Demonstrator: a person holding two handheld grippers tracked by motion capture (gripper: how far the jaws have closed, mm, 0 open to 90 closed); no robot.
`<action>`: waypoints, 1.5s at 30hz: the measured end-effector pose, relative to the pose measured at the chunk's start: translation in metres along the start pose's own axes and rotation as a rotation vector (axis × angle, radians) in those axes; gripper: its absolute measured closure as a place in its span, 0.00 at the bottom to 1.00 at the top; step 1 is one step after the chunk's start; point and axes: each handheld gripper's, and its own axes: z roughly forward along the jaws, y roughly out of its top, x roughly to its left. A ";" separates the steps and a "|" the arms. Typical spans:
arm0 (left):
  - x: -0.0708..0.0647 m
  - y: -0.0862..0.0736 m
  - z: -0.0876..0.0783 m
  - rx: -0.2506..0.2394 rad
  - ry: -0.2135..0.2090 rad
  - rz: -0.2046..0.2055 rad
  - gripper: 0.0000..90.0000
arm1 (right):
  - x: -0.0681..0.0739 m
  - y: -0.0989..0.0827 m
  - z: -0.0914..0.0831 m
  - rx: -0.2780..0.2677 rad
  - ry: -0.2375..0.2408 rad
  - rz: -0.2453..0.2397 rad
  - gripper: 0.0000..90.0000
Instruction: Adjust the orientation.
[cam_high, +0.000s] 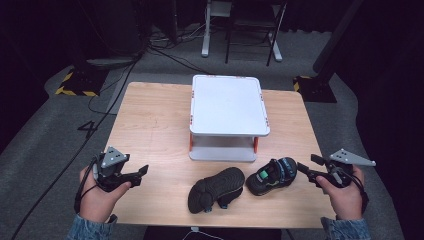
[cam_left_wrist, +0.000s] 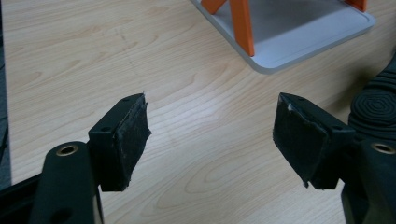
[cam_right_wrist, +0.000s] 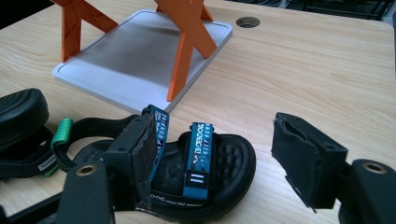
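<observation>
Two small black sandals lie near the front edge of the pale wood-grain desk (cam_high: 150, 125): one upright sandal (cam_high: 271, 176) with teal woven straps, just ahead of the released right claw (cam_high: 306, 167), and one overturned sandal (cam_high: 216, 189) showing ridged rubber sole. One white two-tier stand (cam_high: 227, 107) with orange legs stands behind. The left claw (cam_high: 140, 176) hangs released over bare wood.

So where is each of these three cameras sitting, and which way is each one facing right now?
High view: above the person's side, looking forward and down on the light wooden table; both hands hold the left gripper and right gripper.
Left gripper view: rides the left gripper, open jaws over bare tabletop, facing the white two-tier stand with orange legs.
Right gripper view: rides the right gripper, open jaws around the upright black sandal with teal straps.
Shared: both gripper views show the stand and the overturned black sandal.
</observation>
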 end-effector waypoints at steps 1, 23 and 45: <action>-0.001 0.000 0.001 0.000 -0.004 0.004 0.30 | 0.000 0.000 0.000 0.000 0.003 -0.002 0.35; -0.010 0.000 -0.008 -0.022 -0.017 -0.001 0.30 | 0.068 0.017 0.031 0.019 0.217 -0.152 0.38; -0.009 -0.011 -0.015 0.001 0.002 -0.009 0.30 | 0.140 0.014 0.100 0.141 0.380 -0.198 0.25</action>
